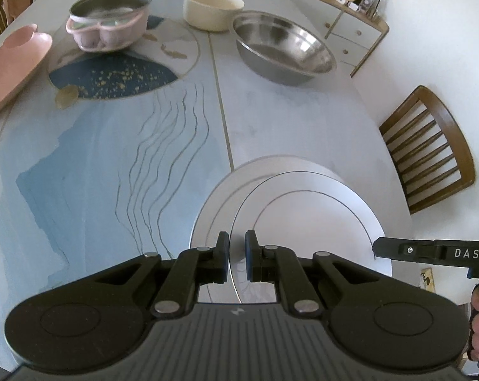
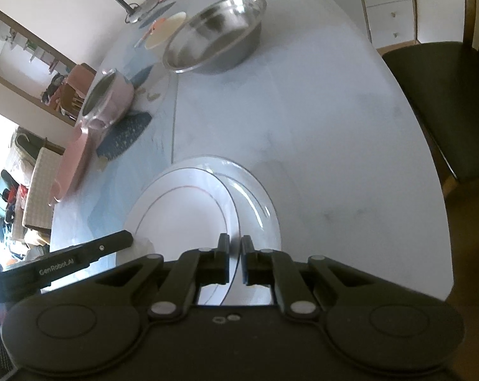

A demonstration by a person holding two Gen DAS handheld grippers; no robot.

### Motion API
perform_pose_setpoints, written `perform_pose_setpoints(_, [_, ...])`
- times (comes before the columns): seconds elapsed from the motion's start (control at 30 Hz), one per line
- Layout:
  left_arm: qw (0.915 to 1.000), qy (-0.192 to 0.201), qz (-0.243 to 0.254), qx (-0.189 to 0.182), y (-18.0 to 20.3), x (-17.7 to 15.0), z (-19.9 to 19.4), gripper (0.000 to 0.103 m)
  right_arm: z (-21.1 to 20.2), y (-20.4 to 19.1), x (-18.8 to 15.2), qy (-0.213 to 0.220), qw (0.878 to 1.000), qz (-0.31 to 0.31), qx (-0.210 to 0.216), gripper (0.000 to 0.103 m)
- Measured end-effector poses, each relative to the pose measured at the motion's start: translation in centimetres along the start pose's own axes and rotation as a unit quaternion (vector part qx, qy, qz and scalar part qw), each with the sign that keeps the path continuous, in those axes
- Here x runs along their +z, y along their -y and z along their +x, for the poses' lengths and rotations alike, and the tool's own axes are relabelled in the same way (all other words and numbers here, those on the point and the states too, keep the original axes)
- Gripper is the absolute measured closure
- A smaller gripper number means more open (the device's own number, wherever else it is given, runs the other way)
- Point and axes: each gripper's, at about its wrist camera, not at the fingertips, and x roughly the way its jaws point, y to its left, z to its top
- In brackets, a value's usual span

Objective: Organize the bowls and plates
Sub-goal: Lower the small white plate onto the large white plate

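Left tool [image 1: 237,255] was pinched narrow on the near-left rim of the upper white plate [image 1: 303,219]; right tool [image 2: 235,258] was clamped narrow on the same plate's right rim, so both held one plate. It sat offset over a second white plate [image 1: 214,203] at the near edge of the counter [image 1: 287,120], apparently just above or resting on it; contact couldn't be told. Likely step: stacking the upper plate onto the lower one. To do it well: keep both grips level, slide until the rims line up, lower flat, and release both tools together so the plate wouldn't tip or scrape. Farther off, well apart: steel bowl [image 1: 284,47] far right, cream bowl [image 1: 212,8] just behind it, pink pot [image 1: 107,20] far left, pink dish [image 1: 14,63] at the left edge, none yet sorted.
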Motion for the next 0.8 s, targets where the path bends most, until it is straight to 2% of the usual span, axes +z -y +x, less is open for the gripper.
perform_pose_setpoints(0.37, [0.9997,-0.016,-0.017,-0.003,-0.3,-0.8,1.5,0.094,0.4,1.0,-0.7,-0.01,1.0,-0.002,-0.008,0.095])
perform_pose_setpoints(0.8, [0.9998,-0.014,-0.017,-0.001,-0.3,-0.8,1.8,0.094,0.9,1.2,-0.7,-0.012,1.0,0.003,-0.009,0.095])
